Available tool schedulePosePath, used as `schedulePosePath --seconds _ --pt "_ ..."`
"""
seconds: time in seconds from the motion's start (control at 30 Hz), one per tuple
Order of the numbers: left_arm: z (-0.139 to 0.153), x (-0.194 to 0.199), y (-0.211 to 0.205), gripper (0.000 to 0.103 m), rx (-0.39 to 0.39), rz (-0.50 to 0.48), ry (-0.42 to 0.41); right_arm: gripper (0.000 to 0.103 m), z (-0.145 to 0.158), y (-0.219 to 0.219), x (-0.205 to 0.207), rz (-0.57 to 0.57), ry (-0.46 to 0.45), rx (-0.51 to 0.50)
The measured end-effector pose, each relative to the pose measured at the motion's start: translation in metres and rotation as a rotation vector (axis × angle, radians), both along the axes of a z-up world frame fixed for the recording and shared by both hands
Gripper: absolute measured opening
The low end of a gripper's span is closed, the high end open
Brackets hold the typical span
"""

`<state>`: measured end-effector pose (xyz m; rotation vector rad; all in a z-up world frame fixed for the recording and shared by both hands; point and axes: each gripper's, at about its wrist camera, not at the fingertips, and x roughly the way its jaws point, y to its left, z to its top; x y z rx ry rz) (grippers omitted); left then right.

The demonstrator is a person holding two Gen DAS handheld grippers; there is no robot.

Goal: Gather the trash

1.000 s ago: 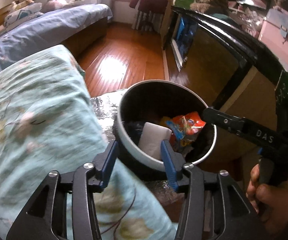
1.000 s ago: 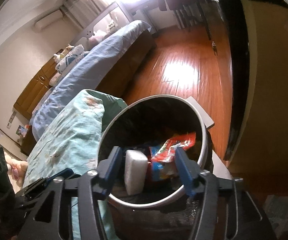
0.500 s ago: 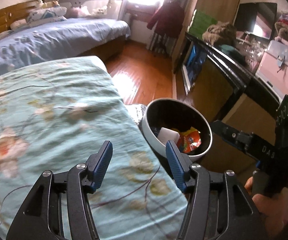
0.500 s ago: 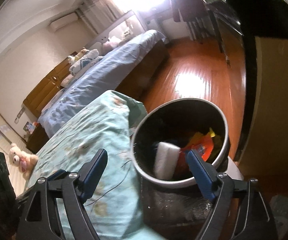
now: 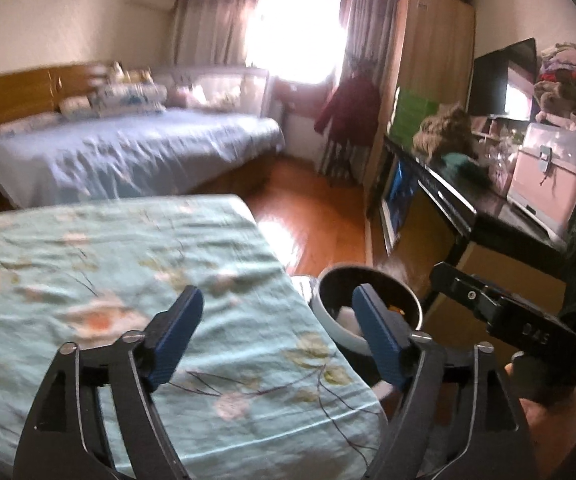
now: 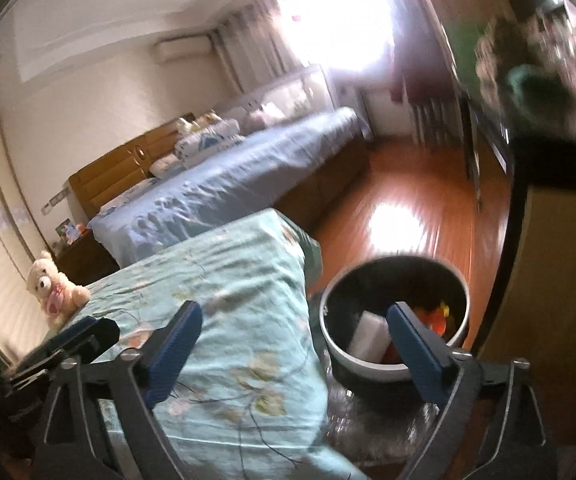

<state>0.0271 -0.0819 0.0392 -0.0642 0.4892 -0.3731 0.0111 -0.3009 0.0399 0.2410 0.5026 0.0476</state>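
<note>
Trash, a white foam block and orange wrappers, lies in the round grey bin while both empty tongs, left and right, are opening.

A teddy bear sits on the floral bedspread; beyond it, a blue bed and a pink case.

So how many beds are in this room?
2. The near bed with the flowery teal cover sits beside the trash bin; the blue bed stands behind it by the window. No others show.
</note>
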Motion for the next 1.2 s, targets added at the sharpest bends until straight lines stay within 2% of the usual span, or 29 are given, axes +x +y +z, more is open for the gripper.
schedulePosePath --seconds 0.1,0.2,0.27,0.73,1.2 --pt "0.011 -0.014 0.011 0.103 0.012 0.059 -0.07 0.102 0.015 0.013 -0.008 0.02 -0.064 -0.071" --pt "0.017 -0.024 0.018 0.103 0.039 0.125 -0.135 0.103 0.022 0.023 -0.014 0.028 -0.122 -0.124" --pt "0.017 -0.027 0.021 0.103 0.065 0.161 -0.151 0.103 0.023 0.027 -0.013 0.027 -0.142 -0.141" --pt "0.003 -0.017 0.039 0.103 0.107 0.295 -0.121 0.103 0.007 0.028 -0.007 0.002 -0.149 -0.155" --pt "0.0 -0.015 0.035 0.103 0.147 0.297 -0.111 0.103 0.008 0.029 -0.003 0.015 -0.148 -0.149"
